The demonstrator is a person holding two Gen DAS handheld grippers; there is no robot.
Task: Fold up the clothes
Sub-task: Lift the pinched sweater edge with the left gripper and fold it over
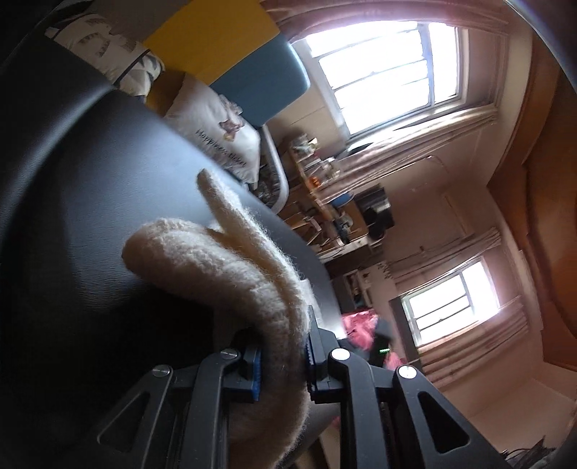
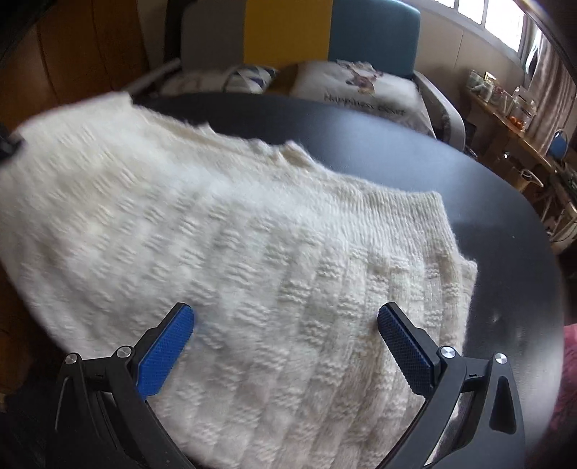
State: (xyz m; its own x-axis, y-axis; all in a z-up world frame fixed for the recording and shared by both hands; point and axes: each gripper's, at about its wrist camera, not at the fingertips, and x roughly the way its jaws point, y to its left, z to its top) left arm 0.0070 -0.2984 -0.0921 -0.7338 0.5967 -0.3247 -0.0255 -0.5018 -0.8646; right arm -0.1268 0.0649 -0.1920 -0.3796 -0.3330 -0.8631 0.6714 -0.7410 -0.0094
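Note:
A cream knitted sweater (image 2: 216, 234) lies spread over the black round table (image 2: 396, 144), its ribbed hem toward the right. My right gripper (image 2: 285, 321) is open, its blue pads (image 2: 404, 346) spread wide just above the knit, empty. In the left wrist view, my left gripper (image 1: 283, 360) is shut on a thick edge of the sweater (image 1: 223, 259), lifted off the table (image 1: 90, 180); the camera is rolled sideways. The left gripper itself shows only as a dark blur at the far left of the right wrist view.
A sofa with printed pillows (image 2: 364, 90) and yellow and teal cushions (image 2: 371, 32) stands behind the table. A cluttered shelf (image 2: 515, 112) and bright windows (image 1: 389, 68) are to the right. A pink cloth (image 1: 360, 324) lies beyond the table edge.

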